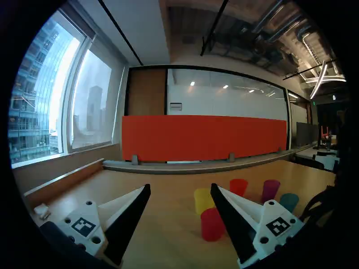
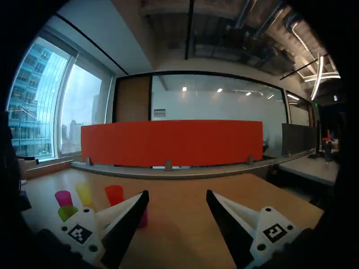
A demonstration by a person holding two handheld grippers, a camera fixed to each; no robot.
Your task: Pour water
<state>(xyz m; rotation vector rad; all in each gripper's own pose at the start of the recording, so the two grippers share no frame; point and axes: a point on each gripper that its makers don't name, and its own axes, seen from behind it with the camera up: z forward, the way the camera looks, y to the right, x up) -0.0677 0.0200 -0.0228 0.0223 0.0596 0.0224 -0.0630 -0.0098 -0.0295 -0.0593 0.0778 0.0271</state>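
Our left claw (image 1: 180, 186) and right claw (image 2: 177, 192) gape wide, empty, over the pale wooden worktop (image 1: 170, 233); a translucent red plastic cup (image 1: 211, 224) stands just beside one left-claw finger.

Pale wooden desk (image 1: 175, 210), orange divider panel (image 1: 202, 136) behind, tall windows (image 1: 58, 103) to one side, exposed ceiling pipes (image 1: 278, 31) overhead.

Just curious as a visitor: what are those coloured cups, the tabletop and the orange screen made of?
The cups look like thin plastic, slightly translucent: light glows through their walls. The tabletop seems wood or wood-look laminate: pale tan, smooth, faintly reflective. The orange screen looks matte, perhaps fabric-covered; too far to tell.
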